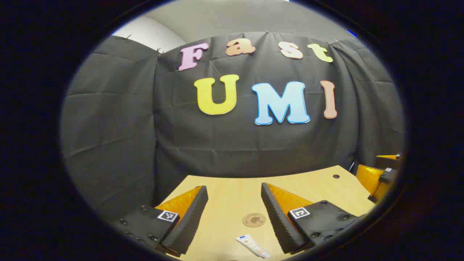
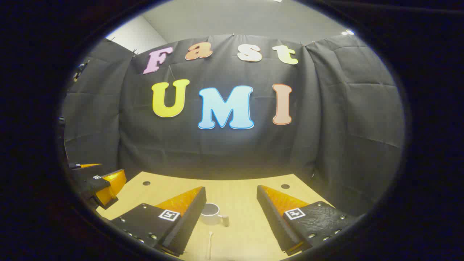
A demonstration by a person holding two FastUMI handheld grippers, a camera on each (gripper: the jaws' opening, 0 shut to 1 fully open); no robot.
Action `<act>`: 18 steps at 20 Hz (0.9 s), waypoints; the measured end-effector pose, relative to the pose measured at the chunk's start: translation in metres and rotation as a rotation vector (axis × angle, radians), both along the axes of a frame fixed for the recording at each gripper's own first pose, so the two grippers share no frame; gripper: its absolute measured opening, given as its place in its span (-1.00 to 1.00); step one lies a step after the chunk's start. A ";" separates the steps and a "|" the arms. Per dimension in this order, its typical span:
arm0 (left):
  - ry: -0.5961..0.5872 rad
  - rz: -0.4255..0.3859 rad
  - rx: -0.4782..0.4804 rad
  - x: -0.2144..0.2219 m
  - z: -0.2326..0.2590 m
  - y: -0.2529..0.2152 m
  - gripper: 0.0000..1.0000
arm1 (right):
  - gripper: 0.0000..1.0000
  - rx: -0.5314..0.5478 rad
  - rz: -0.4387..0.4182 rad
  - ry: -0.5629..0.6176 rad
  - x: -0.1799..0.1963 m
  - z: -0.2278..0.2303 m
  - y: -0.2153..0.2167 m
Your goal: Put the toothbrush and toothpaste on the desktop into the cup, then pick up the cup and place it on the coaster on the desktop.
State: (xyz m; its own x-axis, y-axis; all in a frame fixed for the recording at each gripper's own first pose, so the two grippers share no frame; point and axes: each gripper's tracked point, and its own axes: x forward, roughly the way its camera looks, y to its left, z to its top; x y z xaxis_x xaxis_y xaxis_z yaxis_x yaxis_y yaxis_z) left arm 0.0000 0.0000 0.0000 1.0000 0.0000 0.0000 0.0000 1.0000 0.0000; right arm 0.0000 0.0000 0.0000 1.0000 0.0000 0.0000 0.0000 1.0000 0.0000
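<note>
In the left gripper view my left gripper hangs open above the wooden desktop. Between its fingers, farther down, lie a round brown coaster and a white toothpaste tube. My right gripper shows at that view's right edge. In the right gripper view my right gripper is open with nothing in it. A white cup with a handle stands upright on the desktop just by its left finger. A pale toothbrush lies in front of the cup. My left gripper sits at the left edge.
Black cloth walls close the booth behind and on both sides of the desk. Small dark holes mark the desktop near its far edge, one also at the right. The far half of the desk is bare wood.
</note>
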 end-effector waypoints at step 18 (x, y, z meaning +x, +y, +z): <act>0.043 -0.016 -0.002 0.012 -0.026 -0.013 0.90 | 0.79 -0.016 0.067 0.050 0.016 -0.011 0.018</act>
State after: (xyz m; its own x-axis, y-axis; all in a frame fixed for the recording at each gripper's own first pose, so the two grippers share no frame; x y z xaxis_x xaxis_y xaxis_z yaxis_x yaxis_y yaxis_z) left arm 0.0119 -0.0133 -0.0265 0.9989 -0.0157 -0.0431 0.0156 0.9999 -0.0024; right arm 0.0160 0.0180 -0.0114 0.9965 0.0665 -0.0505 -0.0673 0.9976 -0.0145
